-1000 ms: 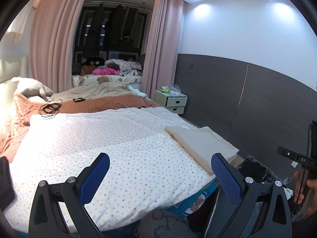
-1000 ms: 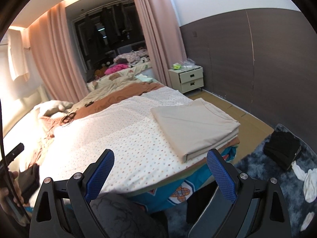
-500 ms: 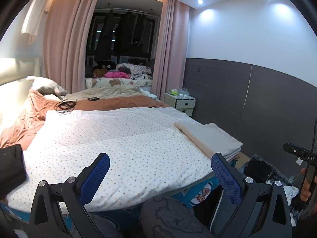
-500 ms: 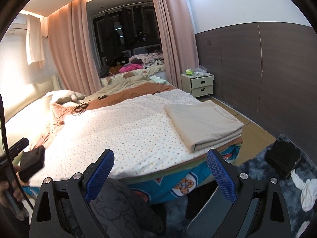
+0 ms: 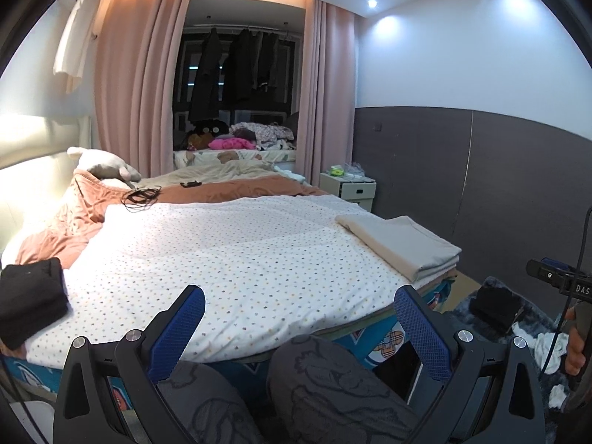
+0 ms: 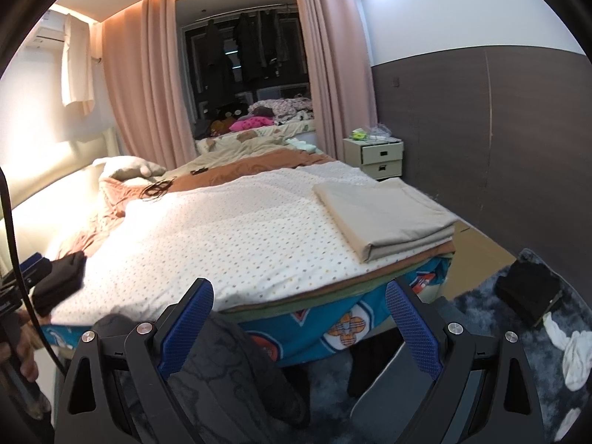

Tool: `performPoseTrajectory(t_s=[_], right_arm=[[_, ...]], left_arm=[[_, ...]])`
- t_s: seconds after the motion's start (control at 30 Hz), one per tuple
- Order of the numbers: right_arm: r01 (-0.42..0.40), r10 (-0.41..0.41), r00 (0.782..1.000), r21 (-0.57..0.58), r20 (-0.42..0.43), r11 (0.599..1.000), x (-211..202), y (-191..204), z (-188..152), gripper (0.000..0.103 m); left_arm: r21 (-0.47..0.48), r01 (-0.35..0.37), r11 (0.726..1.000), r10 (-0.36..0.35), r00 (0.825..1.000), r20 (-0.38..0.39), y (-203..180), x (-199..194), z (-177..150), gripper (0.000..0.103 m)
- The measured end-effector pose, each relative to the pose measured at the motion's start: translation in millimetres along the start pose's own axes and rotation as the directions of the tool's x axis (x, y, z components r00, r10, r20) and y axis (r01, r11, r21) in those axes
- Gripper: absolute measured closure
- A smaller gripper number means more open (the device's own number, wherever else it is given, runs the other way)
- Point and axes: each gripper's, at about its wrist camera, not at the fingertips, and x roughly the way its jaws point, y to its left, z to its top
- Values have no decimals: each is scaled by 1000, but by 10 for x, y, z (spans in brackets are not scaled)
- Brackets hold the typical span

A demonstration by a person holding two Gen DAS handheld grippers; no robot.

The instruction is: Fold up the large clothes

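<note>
Both left tongs (image 5: 299, 317) and right tongs (image 6: 299, 312) are held released and empty. The folded beige garment (image 6: 384, 212) lies right of centre on the bed (image 6: 229, 236); the black garment (image 5: 31, 298) at left is best gripped by two corners.

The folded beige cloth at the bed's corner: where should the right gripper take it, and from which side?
Grip the folded beige cloth at its near stacked edge, where the layers show, coming in low from the foot of the bed. That edge faces the open right gripper, so the fingers could close around all layers together.
</note>
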Motion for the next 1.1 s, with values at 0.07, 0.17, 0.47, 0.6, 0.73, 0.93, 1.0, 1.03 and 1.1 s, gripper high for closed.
performPoseTrajectory(t_s=[0.07,0.17,0.47,0.6,0.73,0.93,1.0,1.03,1.1], right_arm=[[-14,14,1000,-8,-2,1000,-4,26,-43,8],[-18,18,1000,-31,2,999,-11,81,-101,8],[-20,20,1000,-32,9,999,-1,70,-140,8],[-10,10,1000,-23,4,1000,29,64,-146,8],[-6,5,1000,-24,-3,1000,45,85,-157,8],[2,-2,1000,-28,-8,1000,61,112,-141,8],[4,-4,1000,-28,-7,1000,62,111,-140,8],[4,-4,1000,-28,-8,1000,69,107,-134,8],[3,-3,1000,-23,-11,1000,80,98,-125,8]], left_arm=[[6,2,1000,-2,1000,3,-33,-22,-36,0],[3,12,1000,-12,1000,0,-38,-28,-78,0],[1,3,1000,-3,1000,4,-18,-51,-111,0],[3,2,1000,-2,1000,1,-18,-43,-114,0],[-5,7,1000,-7,1000,-4,0,-27,-121,0],[-15,-7,1000,7,1000,-2,36,-30,-124,0],[-19,-11,1000,11,1000,0,51,-35,-121,0],[-21,-12,1000,12,1000,1,58,-37,-121,0],[-25,-15,1000,15,1000,-1,70,-37,-120,0]])
